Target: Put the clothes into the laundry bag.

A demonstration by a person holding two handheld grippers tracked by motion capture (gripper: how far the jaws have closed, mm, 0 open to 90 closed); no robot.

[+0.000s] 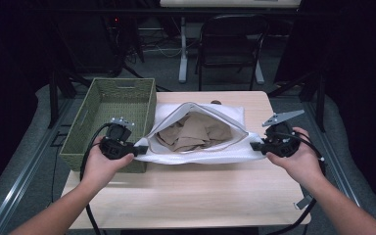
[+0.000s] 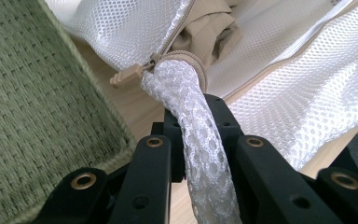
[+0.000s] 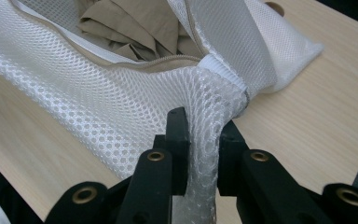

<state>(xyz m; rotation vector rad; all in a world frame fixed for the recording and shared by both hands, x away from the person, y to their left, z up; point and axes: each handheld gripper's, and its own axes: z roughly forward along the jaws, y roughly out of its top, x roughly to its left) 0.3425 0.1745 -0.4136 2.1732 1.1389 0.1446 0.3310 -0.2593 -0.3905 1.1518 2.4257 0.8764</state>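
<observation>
**Inspector A:** Location of the main item?

**Inspector B:** A white mesh laundry bag (image 1: pixel 203 149) lies on the light wood bench (image 1: pixel 191 196), at the middle, its mouth unzipped and held wide. Folded tan clothing (image 1: pixel 191 132) sits inside.

**Inspector A:** Left hand-held gripper (image 1: pixel 136 149)?

**Inspector B:** Clamped on the bag's left end. In the left gripper view, a twisted rope of mesh (image 2: pixel 193 135) runs between the two black jaws, which press it from both sides. A tan zipper pull (image 2: pixel 128 74) hangs just beyond the jaw tips, at the end of the tan zipper track.

**Inspector A:** Right hand-held gripper (image 1: pixel 255 146)?

**Inspector B:** Clamped likewise on the bag's right end. The right gripper view shows bunched mesh (image 3: pixel 205 135) pinched between its jaws, below a white ribbed end tab (image 3: pixel 223 72). A grey three-cornered plate (image 1: pixel 282 117) stands on top of this gripper.

**Inspector A:** Surroundings?

**Inspector B:** A green woven basket (image 1: pixel 85 122) stands on the bench's left side, touching the bag's left edge; I see nothing in the part of its inside that shows. A dark folding chair (image 1: pixel 230 46) stands on the floor beyond the bench.
</observation>
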